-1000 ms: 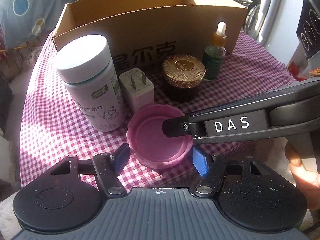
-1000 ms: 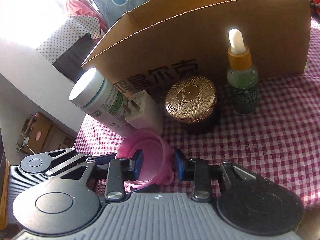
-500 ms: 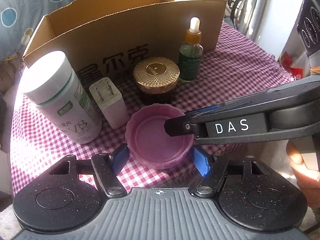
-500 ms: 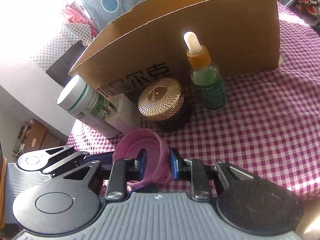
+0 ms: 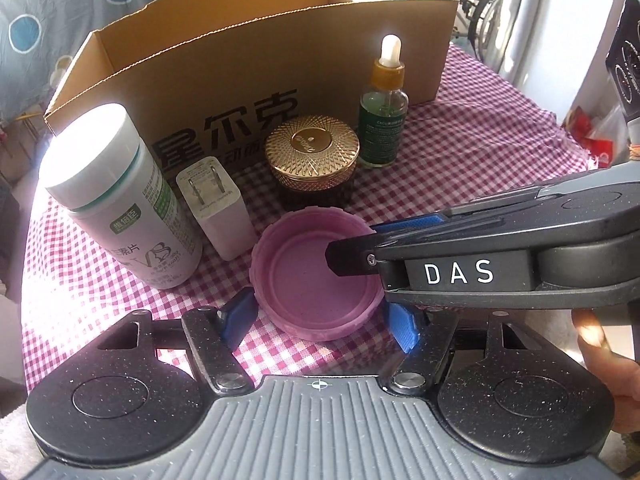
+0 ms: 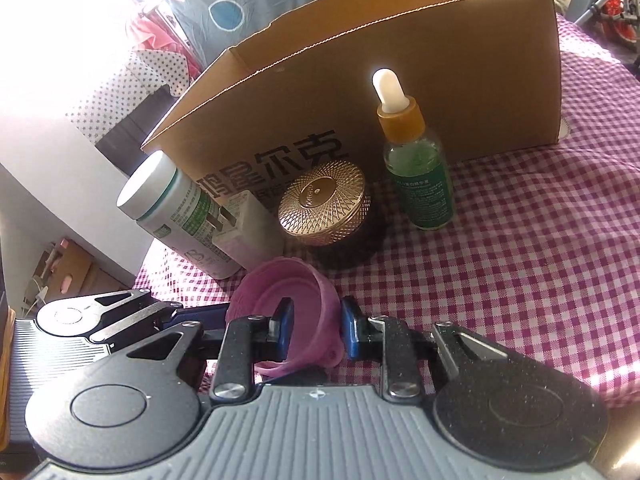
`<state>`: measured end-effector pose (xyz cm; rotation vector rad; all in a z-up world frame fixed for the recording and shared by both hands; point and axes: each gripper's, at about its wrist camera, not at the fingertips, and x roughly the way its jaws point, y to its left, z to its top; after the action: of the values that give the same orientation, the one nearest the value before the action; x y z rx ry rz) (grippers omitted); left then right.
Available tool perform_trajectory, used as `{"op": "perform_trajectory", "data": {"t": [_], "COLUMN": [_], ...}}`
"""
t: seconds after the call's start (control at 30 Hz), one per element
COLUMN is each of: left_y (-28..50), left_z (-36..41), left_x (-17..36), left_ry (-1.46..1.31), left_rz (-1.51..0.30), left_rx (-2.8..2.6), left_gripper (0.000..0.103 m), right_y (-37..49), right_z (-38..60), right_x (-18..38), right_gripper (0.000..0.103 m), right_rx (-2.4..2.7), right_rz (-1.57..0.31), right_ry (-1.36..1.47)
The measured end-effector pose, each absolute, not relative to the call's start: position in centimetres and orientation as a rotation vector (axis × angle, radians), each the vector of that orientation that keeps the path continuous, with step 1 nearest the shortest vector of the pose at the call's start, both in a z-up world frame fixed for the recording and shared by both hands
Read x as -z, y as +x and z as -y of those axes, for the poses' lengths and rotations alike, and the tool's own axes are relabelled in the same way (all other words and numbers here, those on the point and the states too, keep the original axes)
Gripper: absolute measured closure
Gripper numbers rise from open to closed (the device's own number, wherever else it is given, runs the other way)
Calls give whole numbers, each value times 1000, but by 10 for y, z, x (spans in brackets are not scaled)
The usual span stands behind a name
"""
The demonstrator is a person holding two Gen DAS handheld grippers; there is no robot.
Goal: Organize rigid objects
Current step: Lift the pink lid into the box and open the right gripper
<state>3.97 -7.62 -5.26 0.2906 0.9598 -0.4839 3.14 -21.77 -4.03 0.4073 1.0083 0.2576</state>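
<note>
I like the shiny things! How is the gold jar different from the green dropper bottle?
The gold jar is short and wide; the dropper bottle is tall and thin. The jar has a flat, patterned gold lid; the bottle has a white rubber top on an orange collar. The jar's body looks dark; the bottle's is clear green. Both stand upright before the box.
</note>
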Motion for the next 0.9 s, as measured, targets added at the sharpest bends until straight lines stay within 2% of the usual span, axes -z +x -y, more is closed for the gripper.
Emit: {"op": "perform_trajectory", "data": {"t": [0.4, 0.7, 0.9], "left_y": [18, 5, 36], "left_z": [73, 61, 55], "left_x": [19, -46, -88], "left_ry": [292, 302, 327], "left_rz": [-871, -679, -589], "left_rx": [487, 446, 400], "left_gripper": [34, 34, 34], "right_y": [13, 17, 62], "right_z": [220, 213, 202], "right_x": [6, -63, -104], "right_gripper": [75, 75, 74], "right_rx": [-242, -288, -347], "right_rz": [-930, -737, -664], "right_ry": [404, 328, 226]}}
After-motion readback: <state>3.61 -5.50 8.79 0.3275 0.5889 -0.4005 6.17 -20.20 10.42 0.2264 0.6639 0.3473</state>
